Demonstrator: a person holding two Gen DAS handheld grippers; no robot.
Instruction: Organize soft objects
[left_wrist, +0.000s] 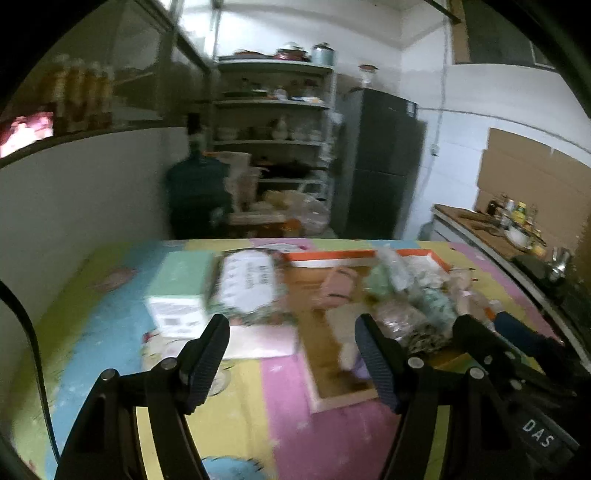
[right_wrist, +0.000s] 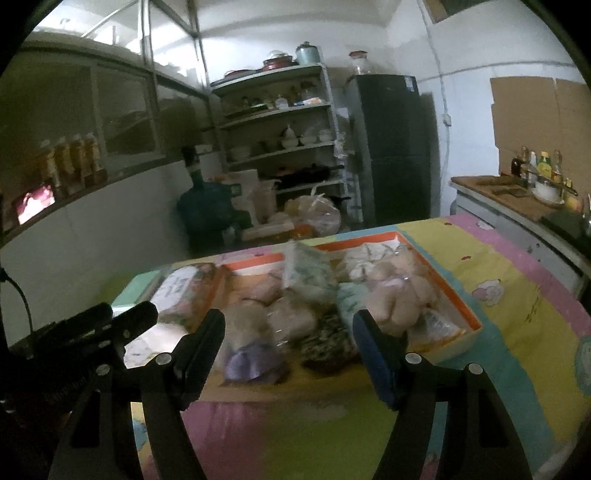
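The orange-rimmed tray (right_wrist: 436, 273) is seen on the desk (right_wrist: 517, 317), its long axis running from 7 toward 1 o'clock, with the bagged soft objects (right_wrist: 306, 273) heaped in it. The wipes pack (left_wrist: 247, 284) is laid at its left, pointing toward 12. The left tool (left_wrist: 291, 354) and right tool (right_wrist: 288, 350) are held wide, nothing gripped.

The left tool (left_wrist: 291, 334) points forward and tilts downward, its two black ribbed fingers (left_wrist: 205, 354) spread wide with nothing between them. The right tool (right_wrist: 288, 330) has the same pose, fingers (right_wrist: 373, 350) wide apart and empty. The two are side by side: from the left wrist the right tool shows at about 4 o'clock, from the right wrist the left shows at about 9 o'clock.
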